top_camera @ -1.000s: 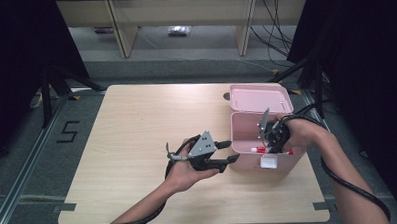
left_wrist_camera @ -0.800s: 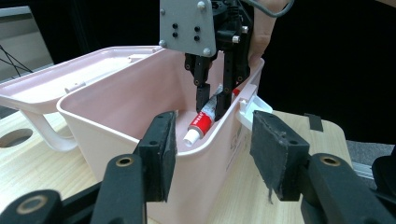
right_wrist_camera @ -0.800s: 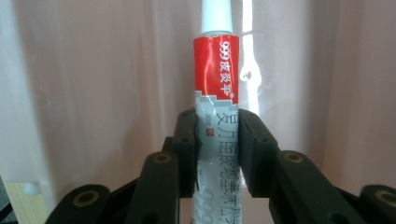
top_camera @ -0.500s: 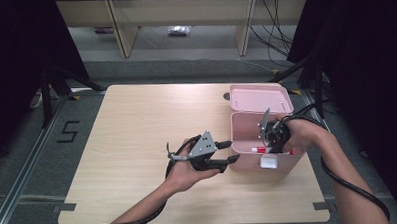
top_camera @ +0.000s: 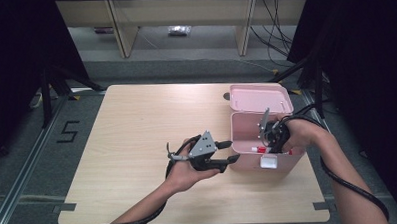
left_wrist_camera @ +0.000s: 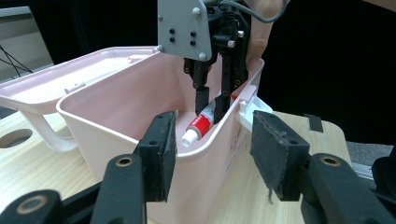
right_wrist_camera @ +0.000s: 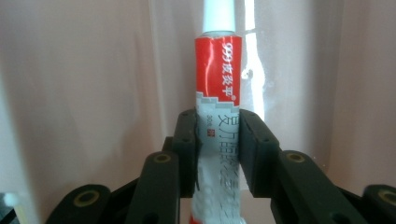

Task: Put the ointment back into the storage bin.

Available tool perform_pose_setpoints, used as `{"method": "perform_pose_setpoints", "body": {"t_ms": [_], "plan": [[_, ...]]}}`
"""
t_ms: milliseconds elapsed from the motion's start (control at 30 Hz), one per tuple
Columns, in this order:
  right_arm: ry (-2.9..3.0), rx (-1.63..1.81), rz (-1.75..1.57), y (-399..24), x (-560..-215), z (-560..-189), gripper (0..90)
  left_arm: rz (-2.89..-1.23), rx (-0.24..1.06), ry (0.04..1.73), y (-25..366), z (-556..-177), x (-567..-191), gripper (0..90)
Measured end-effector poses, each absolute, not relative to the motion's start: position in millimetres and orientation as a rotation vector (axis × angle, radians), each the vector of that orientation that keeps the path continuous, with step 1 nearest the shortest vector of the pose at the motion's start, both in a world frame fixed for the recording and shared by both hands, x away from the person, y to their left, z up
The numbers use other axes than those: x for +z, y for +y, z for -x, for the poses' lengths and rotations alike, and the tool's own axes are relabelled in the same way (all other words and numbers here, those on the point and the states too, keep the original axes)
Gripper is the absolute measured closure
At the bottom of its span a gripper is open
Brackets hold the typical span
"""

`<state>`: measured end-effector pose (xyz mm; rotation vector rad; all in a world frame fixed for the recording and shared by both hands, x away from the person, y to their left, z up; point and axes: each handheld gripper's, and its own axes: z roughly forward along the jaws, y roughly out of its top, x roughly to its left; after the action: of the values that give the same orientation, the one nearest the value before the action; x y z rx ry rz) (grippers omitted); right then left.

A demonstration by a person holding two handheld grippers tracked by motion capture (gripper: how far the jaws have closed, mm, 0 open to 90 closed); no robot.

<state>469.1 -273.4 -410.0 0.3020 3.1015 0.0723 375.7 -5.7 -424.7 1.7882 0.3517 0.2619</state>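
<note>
A pink plastic box [top_camera: 243, 133] stands at the table's right with its lid [top_camera: 258, 97] swung back. My right gripper [top_camera: 270, 143] reaches down into it. A red and white tube [right_wrist_camera: 218, 70] sits between its jaws; both pads lie against the tube's sides with no gap visible, though the jaws have just been opening. From the left gripper view, the tube [left_wrist_camera: 201, 122] leans on the box's inner wall, cap down, under the right gripper [left_wrist_camera: 212, 109]. My left gripper [top_camera: 231, 151] stands open at the box's left wall [left_wrist_camera: 116, 135], gripping nothing [left_wrist_camera: 212, 149].
A white latch [top_camera: 269, 162] juts from the box's near side. The wooden table [top_camera: 137, 124] has a round hole [top_camera: 226, 96] beside the lid. Shelving and cables stand on the floor beyond the far edge.
</note>
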Motion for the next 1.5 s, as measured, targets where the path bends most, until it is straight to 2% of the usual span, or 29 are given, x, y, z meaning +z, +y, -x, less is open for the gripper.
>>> {"method": "perform_pose_setpoints", "body": {"t_ms": [133,200,233,267,367,467,600,700,867,1100,1233,1500], "plan": [[3.088,0.080,-0.323,-276,-408,-471,64.6,-1.797,0.266,0.359,-6,-375,-425,49.8],[3.078,0.077,-0.340,-277,-405,-472,64.7,-1.795,0.265,0.361,-6,-375,-424,49.9],[3.082,0.105,-0.247,-278,-405,-476,64.8,-1.793,0.265,0.360,-6,-375,-424,49.8],[3.064,0.084,-0.347,-278,-403,-471,65.1,-1.793,0.266,0.359,-6,-375,-424,49.9],[3.057,0.099,-0.331,-278,-401,-471,67.5,-1.794,0.267,0.357,-7,-375,-424,50.0],[3.049,0.112,-0.328,-279,-398,-470,72.7,-1.798,0.267,0.353,-7,-375,-424,50.4],[3.019,0.139,-0.391,-280,-390,-469,83.9,-1.796,0.269,0.351,-7,-374,-425,52.0],[2.996,0.162,-0.438,-282,-384,-468,87.9,-1.789,0.271,0.350,-8,-375,-426,54.2],[2.975,0.195,-0.520,-287,-378,-467,90.0,-1.791,0.263,0.345,-9,-374,-427,61.3],[2.936,0.223,-0.617,-297,-370,-472,88.9,-1.783,0.252,0.363,-8,-374,-426,81.0],[2.906,0.254,-0.668,-302,-365,-473,87.6,-1.793,0.245,0.384,-7,-376,-426,88.0],[2.843,0.306,-0.699,-310,-360,-472,85.7,-1.819,0.238,0.382,-11,-373,-426,89.6]]}}
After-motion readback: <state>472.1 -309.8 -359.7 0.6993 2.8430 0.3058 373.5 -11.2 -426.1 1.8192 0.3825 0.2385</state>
